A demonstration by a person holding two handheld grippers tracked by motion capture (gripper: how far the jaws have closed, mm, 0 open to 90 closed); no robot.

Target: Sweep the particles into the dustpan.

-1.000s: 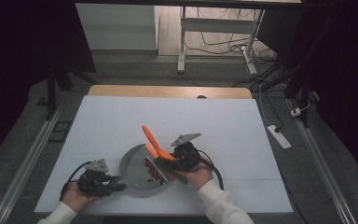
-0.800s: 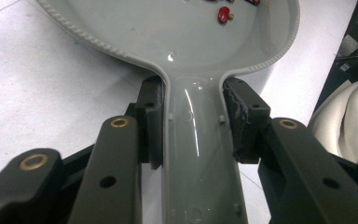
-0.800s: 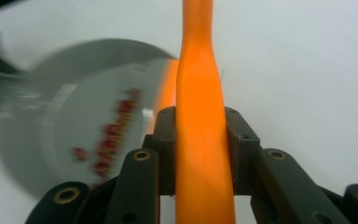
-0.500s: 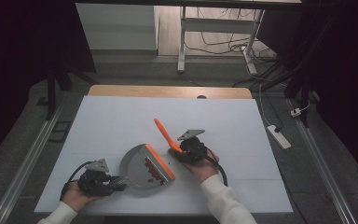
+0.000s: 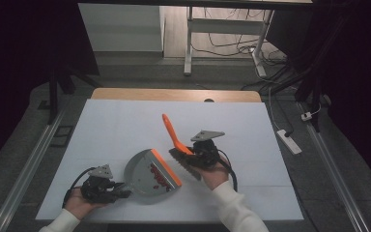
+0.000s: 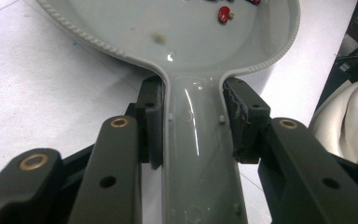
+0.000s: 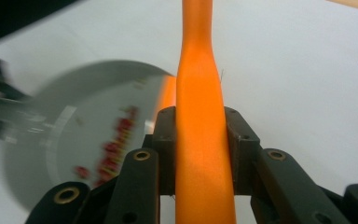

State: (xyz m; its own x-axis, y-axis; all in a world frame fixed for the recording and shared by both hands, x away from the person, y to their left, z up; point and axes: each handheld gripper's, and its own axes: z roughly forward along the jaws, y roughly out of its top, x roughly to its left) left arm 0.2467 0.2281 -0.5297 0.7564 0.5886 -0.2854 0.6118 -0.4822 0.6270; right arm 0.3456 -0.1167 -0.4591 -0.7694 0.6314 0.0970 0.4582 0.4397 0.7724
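My left claw (image 5: 118, 187) sits nearest me, clamped on the grey handle of the dustpan (image 5: 145, 174); in the left gripper view the pads (image 6: 151, 123) press both sides of that handle (image 6: 198, 158). The pan lies flat on the white surface (image 5: 101, 130) with its orange lip on the side away from that claw, and a scatter of red beans (image 5: 158, 175) rests inside, close to the lip.

Just beyond the lip, my right claw (image 5: 193, 155) is shut tight on the orange brush (image 5: 174, 135). The right gripper view shows the brush handle (image 7: 200, 140) squeezed between both pads. The dark bristles (image 5: 183, 162) hang just beside the pan's lip, and the handle slants up and away from the pan.

I judge the sweeping to be done or close to it, so the risks lie in what follows. If I tilt the pan toward its lip while lifting, the beans will roll out over the edge, since they already sit near it. If I swing the brush back carelessly, the bristles could catch the lip and jolt the pan, or flick beans across the surface. The pan handle is smooth, so it could twist in my grip.
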